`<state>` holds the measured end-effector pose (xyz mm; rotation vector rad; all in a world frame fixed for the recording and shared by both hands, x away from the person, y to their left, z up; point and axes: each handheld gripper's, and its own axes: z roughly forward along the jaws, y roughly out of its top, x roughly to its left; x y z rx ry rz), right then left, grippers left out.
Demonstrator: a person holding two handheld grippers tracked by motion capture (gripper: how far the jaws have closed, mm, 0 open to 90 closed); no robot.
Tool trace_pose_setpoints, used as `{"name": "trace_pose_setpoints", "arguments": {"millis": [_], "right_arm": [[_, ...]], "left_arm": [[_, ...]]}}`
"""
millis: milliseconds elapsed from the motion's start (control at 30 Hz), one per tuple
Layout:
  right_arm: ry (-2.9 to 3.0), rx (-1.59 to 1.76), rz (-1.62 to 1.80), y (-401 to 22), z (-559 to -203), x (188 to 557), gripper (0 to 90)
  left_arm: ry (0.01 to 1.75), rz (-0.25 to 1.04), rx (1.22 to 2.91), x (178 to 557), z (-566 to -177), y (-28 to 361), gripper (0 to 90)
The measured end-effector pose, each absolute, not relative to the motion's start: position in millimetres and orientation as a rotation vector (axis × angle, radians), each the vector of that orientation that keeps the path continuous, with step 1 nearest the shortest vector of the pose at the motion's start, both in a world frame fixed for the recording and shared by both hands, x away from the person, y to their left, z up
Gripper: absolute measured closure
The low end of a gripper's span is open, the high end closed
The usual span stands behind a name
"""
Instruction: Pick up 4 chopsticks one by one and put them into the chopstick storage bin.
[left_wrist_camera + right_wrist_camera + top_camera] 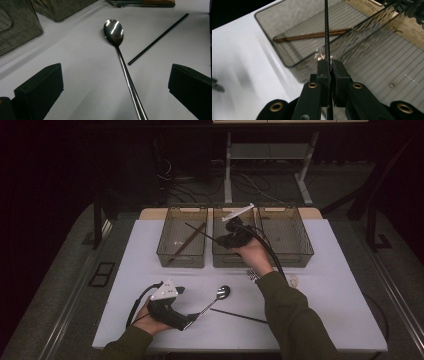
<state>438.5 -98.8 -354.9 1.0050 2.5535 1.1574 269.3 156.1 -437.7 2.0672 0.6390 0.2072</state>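
Note:
A steel spoon [222, 293] [113, 31] lies on the white table [325, 270], its handle running back between the wide-apart jaws of my left gripper [192, 319] [116, 73], which is open and low over the table. My right gripper [221, 240] [329, 63] hovers over the middle bin [232, 261], shut on a black chopstick [200, 231] [326, 30]. That chopstick reaches out over the left bin [181, 259] [265, 27], where a brown chopstick [187, 242] [312, 35] lies. A second black chopstick [239, 316] [157, 40] rests on the table right of the spoon.
A third smoky bin [285, 237] stands at the back right. A fork with a wooden handle [140, 3] [251, 276] lies in front of the bins under my right wrist. A small pale object [293, 281] sits beside my right sleeve.

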Motion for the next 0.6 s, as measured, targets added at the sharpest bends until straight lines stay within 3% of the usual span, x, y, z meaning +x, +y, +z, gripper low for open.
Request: {"name": "trace_pose_setpoints", "arguments": {"millis": [600], "right_arm": [[2.545, 1.054, 1.069, -48.5, -358.9, 470.9, 85.9]], "left_arm": [[0.620, 0.204, 2.084, 267.9, -437.3, 154.0, 0.0]]}}
